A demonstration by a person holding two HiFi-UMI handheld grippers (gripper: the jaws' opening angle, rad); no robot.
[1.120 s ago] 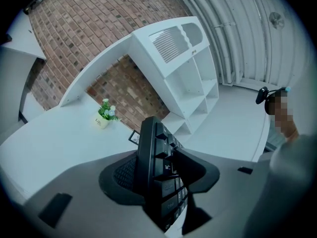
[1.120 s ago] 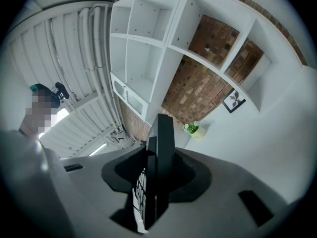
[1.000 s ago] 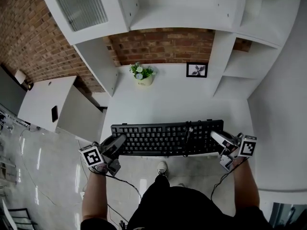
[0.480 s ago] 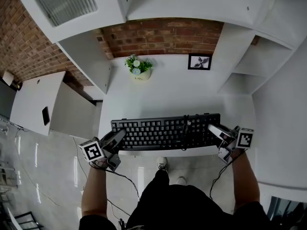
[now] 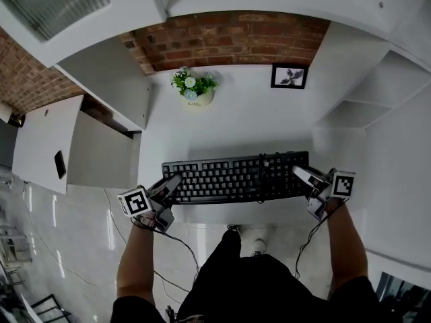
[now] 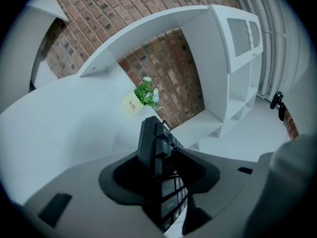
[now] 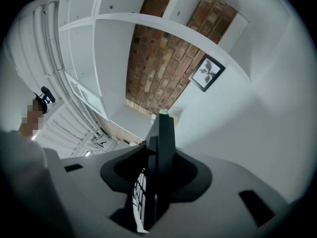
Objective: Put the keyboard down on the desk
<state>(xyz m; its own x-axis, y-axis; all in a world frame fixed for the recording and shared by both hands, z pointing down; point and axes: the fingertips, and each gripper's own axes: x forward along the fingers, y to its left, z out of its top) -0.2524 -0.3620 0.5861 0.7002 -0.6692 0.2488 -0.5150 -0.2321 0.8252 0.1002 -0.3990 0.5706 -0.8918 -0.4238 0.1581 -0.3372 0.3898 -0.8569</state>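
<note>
A black keyboard (image 5: 236, 177) lies level across the front part of the white desk (image 5: 242, 123), its cable (image 5: 262, 175) draped over the keys. My left gripper (image 5: 171, 184) is shut on its left end and my right gripper (image 5: 301, 175) on its right end. In the left gripper view the keyboard (image 6: 154, 148) runs edge-on away between the jaws; the right gripper view shows the keyboard (image 7: 161, 143) the same way. Whether it touches the desk I cannot tell.
A small potted plant (image 5: 192, 86) and a framed picture (image 5: 289, 77) stand at the back of the desk against the brick wall. White shelf units flank the desk on both sides. A lower white side table (image 5: 47, 140) with a dark phone (image 5: 60, 164) is at the left.
Both grippers have carried the keyboard forward and down, from partly over the desk's front edge to fully above the desk top. The grip on each end looks the same.
</note>
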